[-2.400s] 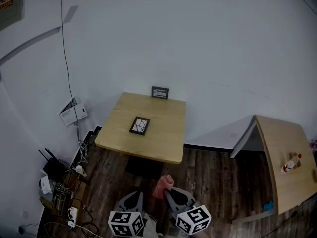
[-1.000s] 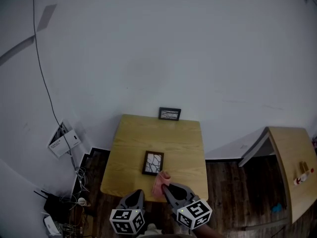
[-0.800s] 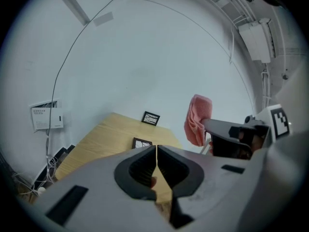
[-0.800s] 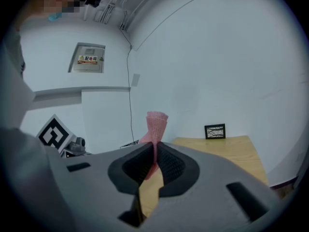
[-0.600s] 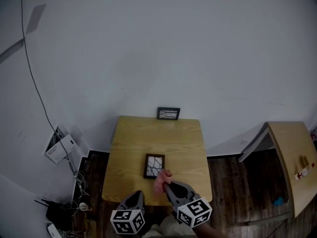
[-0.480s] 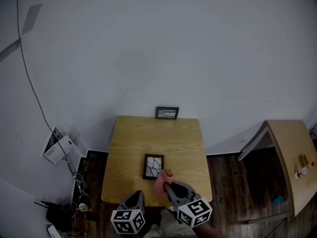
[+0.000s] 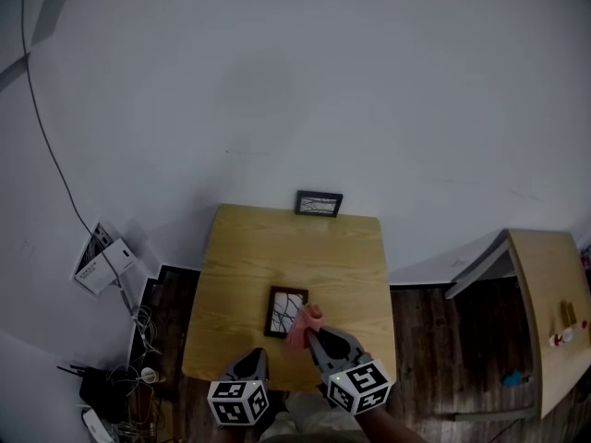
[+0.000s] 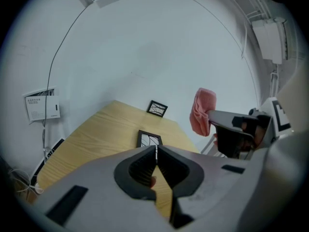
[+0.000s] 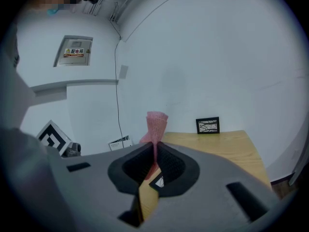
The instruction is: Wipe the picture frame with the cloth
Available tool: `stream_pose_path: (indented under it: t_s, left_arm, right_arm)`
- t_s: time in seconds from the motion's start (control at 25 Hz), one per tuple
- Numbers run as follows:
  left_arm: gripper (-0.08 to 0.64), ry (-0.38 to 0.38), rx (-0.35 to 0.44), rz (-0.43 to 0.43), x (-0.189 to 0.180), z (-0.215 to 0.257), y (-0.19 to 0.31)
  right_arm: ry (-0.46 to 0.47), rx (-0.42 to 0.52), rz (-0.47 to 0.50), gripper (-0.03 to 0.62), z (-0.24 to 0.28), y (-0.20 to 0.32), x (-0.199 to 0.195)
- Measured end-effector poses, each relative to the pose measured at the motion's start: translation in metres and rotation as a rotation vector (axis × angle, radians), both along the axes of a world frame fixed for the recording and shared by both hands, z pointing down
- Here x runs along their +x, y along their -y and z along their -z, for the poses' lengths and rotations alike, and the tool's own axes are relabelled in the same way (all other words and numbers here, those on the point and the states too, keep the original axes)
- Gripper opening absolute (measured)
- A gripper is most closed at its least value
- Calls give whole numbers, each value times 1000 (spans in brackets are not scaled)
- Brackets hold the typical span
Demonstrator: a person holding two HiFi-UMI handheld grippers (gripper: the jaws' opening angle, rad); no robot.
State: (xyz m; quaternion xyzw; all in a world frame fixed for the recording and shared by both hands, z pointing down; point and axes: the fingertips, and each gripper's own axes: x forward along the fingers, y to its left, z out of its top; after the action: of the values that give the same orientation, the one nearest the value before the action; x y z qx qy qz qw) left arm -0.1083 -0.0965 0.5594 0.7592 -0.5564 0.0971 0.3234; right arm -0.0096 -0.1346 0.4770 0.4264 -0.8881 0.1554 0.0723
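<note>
Right tongs (image 7: pixel 314 333) clamped on pink cloth (image 7: pixel 301 325), left tongs (image 7: pixel 253 358) shut and empty; flat picture frame (image 7: pixel 285 311) lies lower centre on surface (image 7: pixel 242 264), so lay cloth flat on glass and wipe lightly so frame won't skid.

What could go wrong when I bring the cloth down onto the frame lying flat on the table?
1. The flat frame lies loose on the table, and the left gripper is shut and off it, so a wipe could shove the frame along.
2. The right gripper pinches the cloth by a small fold, with the rest bunched past its tips. The hard jaw tips might scrape the glass.
</note>
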Motion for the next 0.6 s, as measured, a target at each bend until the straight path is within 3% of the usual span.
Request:
stream_pose_path:
  t_s: [0.6]
  left_arm:
    - [18,21,-131,-39,9,-56,50]
  right_arm:
    - [-14,-140,40,17,-62,67,-12]
